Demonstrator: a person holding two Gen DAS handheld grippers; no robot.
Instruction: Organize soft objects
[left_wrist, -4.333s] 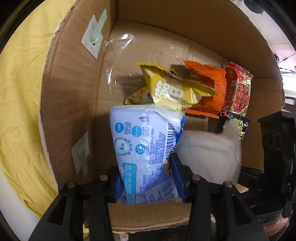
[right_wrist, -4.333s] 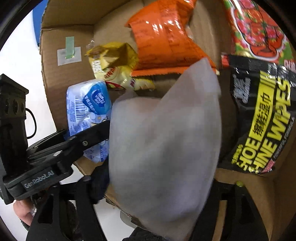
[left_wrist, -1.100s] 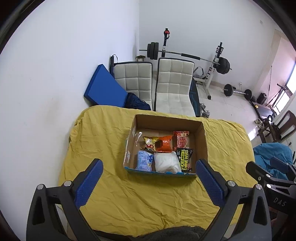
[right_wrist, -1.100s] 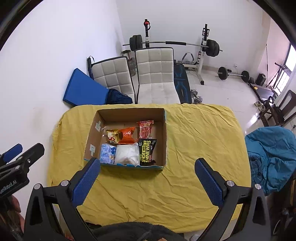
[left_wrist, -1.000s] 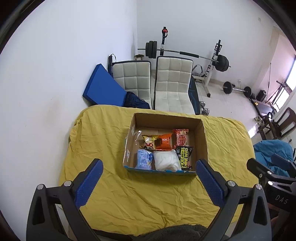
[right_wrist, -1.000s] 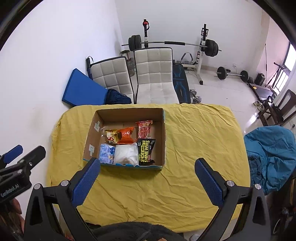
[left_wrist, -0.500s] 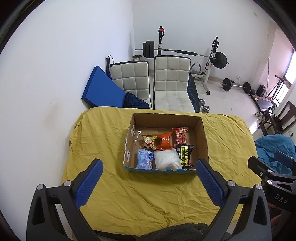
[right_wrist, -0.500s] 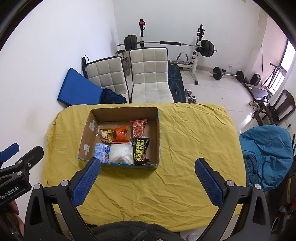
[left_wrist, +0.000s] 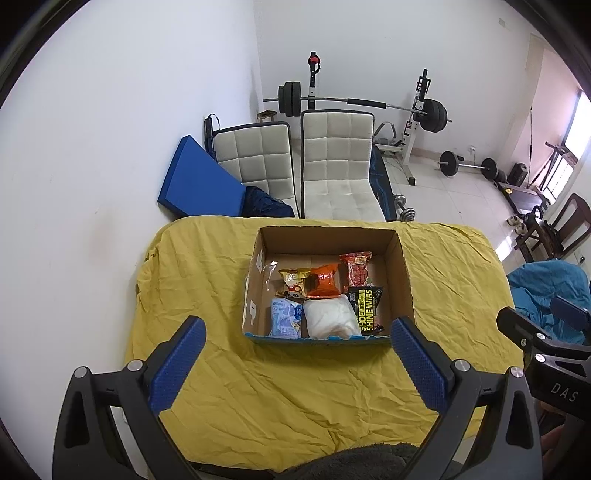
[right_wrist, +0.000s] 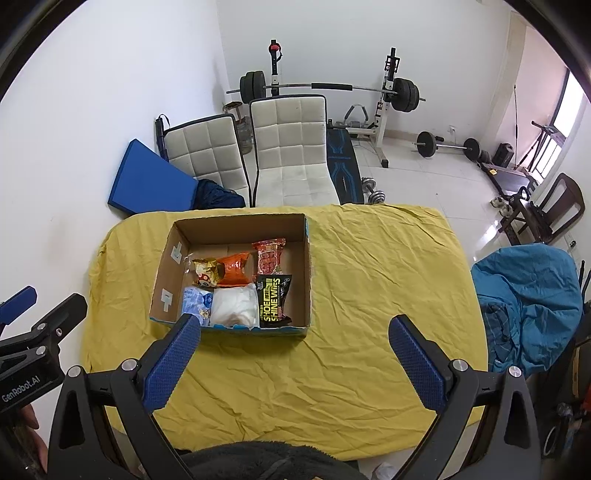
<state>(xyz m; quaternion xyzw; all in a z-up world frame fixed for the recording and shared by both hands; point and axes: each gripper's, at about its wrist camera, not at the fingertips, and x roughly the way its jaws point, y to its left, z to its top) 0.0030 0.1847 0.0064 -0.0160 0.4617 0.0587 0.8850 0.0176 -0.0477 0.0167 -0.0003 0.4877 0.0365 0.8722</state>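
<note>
One open brown cardboard box (left_wrist: 402, 273) is sitting on one yellow cloth-covered table (left_wrist: 295, 391). Six soft packs are lying inside it: one yellow snack bag (left_wrist: 293, 282), one orange snack bag (left_wrist: 325, 282), one red printed packet (left_wrist: 356, 268), one black shoe-wipes pack with yellow lettering (left_wrist: 366, 308), one white plastic bag (left_wrist: 330, 319) and one light blue tissue pack (left_wrist: 285, 317). Two white padded chairs (left_wrist: 338, 170) are standing behind the table.

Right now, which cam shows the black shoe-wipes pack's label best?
Right wrist: the black shoe-wipes pack with yellow lettering sits nearer and fully visible in the brown cardboard box. Left wrist shows the same pack smaller, its lettering still readable.
</note>
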